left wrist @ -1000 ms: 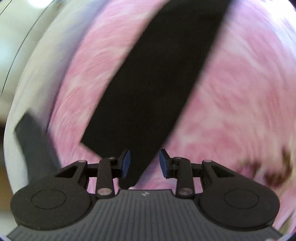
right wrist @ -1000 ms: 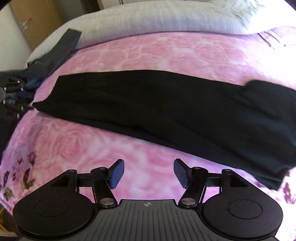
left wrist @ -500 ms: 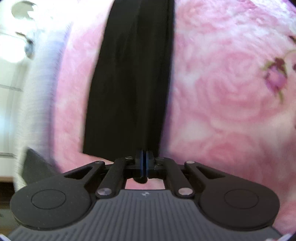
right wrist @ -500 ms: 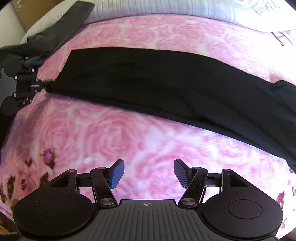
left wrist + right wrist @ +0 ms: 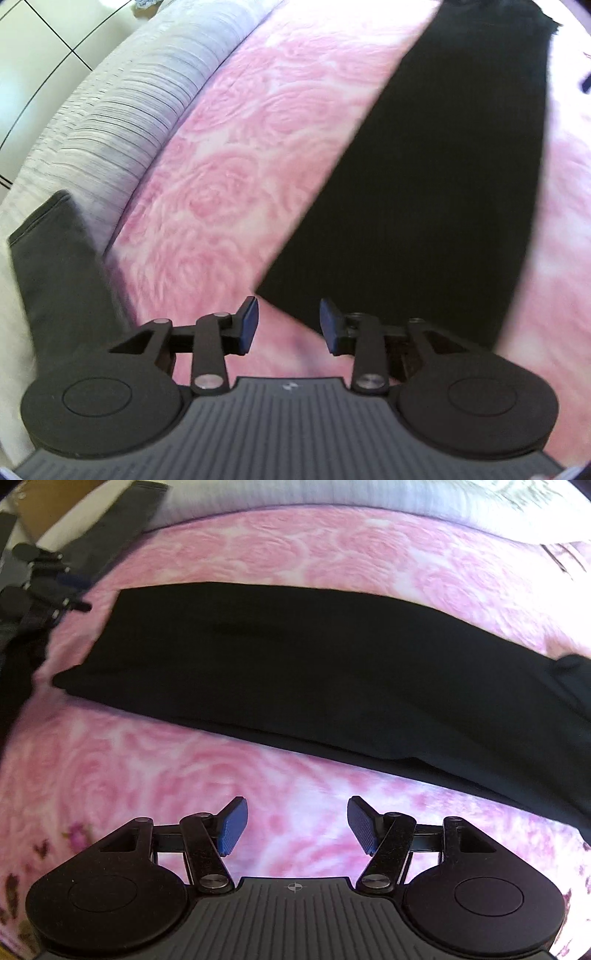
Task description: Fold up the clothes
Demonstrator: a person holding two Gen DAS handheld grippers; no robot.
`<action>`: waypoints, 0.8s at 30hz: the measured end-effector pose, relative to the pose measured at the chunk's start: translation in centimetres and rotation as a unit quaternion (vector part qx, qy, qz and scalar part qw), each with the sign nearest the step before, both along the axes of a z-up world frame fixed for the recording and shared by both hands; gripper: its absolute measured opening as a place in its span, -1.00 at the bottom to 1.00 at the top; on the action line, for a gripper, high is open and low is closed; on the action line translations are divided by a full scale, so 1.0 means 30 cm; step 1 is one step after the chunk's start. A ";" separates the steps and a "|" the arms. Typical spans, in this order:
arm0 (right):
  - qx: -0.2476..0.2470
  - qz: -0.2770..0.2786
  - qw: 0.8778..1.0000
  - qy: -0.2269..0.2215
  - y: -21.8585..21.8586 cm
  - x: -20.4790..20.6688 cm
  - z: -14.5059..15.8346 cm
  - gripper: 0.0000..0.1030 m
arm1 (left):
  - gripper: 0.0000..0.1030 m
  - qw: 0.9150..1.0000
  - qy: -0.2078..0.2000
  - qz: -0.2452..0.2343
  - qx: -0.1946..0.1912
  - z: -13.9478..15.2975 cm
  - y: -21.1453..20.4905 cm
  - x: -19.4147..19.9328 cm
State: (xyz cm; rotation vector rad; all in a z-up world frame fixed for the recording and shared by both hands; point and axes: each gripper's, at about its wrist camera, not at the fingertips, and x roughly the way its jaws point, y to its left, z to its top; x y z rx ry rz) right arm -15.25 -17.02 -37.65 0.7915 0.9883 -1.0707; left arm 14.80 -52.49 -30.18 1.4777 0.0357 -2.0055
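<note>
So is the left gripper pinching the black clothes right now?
No, the left gripper has its fingers spread apart, and the black garment lies flat on the pink bedspread just ahead.

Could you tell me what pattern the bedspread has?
Pink roses on the bedspread, clearest in the right wrist view.

Pink rose-print bedspread [image 5: 236,155] covers bed; grey ribbed pillow [image 5: 122,110] along far edge; cardboard box [image 5: 55,502] beyond.
</note>
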 end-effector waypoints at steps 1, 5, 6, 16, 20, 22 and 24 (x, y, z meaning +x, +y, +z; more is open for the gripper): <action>0.002 -0.009 1.000 0.005 -0.004 -0.019 -0.007 0.24 | -0.39 1.000 0.000 -0.004 0.010 -0.029 -0.043 -0.010; 0.010 -0.041 0.999 0.021 -0.010 -0.094 -0.024 0.24 | -1.00 0.997 -0.041 -0.063 0.013 -0.118 -0.101 -0.034; 0.011 -0.048 0.998 0.024 -0.008 -0.112 -0.026 0.24 | -1.00 0.996 -0.057 -0.070 -0.006 -0.127 -0.110 -0.033; -0.036 0.145 0.988 0.046 0.023 0.185 -0.011 0.24 | -0.83 0.999 -0.017 0.039 -0.024 0.027 -0.090 0.113; -0.108 0.296 0.947 0.062 0.058 0.477 -0.030 0.24 | -0.48 0.996 0.006 0.080 -0.034 0.119 -0.042 0.173; -0.141 0.348 0.924 0.074 0.075 0.593 -0.058 0.24 | -0.43 0.994 0.018 0.103 -0.040 0.158 -0.010 0.204; -0.163 0.400 0.897 0.090 0.083 0.709 -0.106 0.24 | -0.39 0.990 0.032 0.133 -0.047 0.183 0.039 0.236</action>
